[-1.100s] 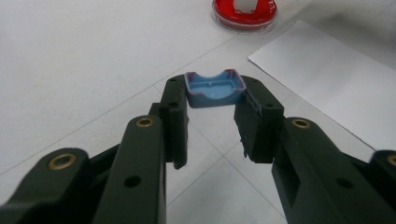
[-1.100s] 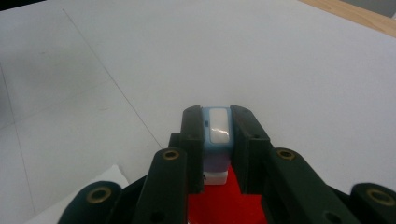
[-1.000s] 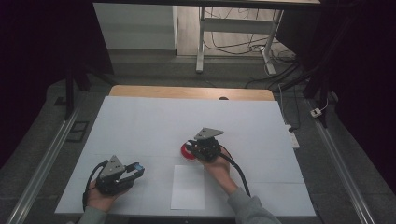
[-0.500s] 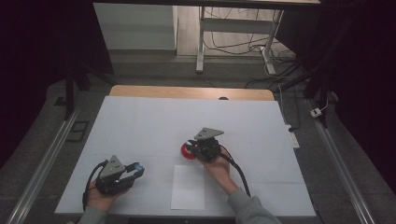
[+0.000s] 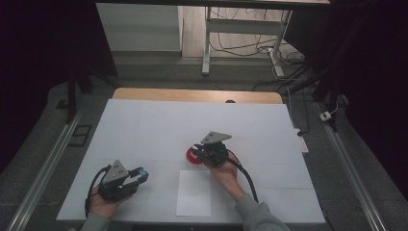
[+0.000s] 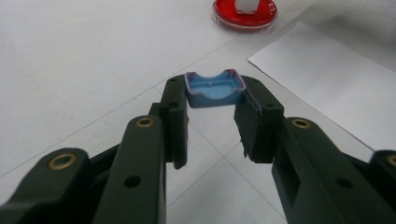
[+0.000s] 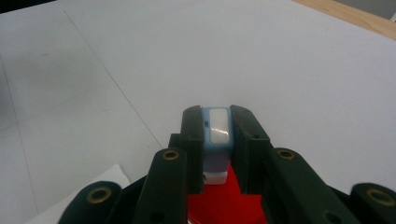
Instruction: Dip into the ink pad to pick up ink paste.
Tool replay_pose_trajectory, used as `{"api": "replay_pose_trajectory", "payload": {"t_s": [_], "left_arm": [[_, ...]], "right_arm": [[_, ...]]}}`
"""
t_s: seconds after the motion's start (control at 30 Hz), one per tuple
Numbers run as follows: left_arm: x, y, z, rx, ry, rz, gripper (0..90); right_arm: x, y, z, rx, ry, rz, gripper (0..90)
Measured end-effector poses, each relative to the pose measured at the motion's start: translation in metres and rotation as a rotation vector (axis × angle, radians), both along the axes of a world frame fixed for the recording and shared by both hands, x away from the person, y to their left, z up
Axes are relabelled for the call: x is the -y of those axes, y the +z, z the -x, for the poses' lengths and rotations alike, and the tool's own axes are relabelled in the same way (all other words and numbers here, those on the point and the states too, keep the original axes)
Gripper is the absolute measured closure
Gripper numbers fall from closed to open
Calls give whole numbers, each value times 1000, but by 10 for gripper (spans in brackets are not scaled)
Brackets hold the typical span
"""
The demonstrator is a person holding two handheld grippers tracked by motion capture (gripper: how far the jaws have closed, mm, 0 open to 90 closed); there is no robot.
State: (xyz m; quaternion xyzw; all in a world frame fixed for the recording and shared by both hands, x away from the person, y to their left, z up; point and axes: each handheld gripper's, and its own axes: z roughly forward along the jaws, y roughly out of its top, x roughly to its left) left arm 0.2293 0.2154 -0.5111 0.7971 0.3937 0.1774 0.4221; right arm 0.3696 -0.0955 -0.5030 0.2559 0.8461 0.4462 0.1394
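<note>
No shift since 1 second ago. Left hand-held gripper pinching blue cap near the red pad; right hand-held gripper clamping stamp upon it. Inking likely underway.

Red dish mostly behind fingers

Left gripper: its two black jaws are pinching a blue cap by its sides (hollow side facing up).
Table: white, lying under the jaws.
Red dish: sitting farther off.
Sheet of paper: lying beside the dish.
</note>
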Motion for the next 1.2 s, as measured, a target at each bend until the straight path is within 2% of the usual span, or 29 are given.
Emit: {"api": "replay_pose_trajectory", "payload": {"t_s": [0.6,0.83,1.2], "left_arm": [[-1,0,0,-1,2,1,650],[-1,0,0,-1,1,2,651],[-1,0,-1,-2,4,0,651]], "right_arm": [[4,8,2,17,-2,-28,755],[9,14,4,21,-5,-64,755],[18,24,7,31,-13,-93,755]]}}
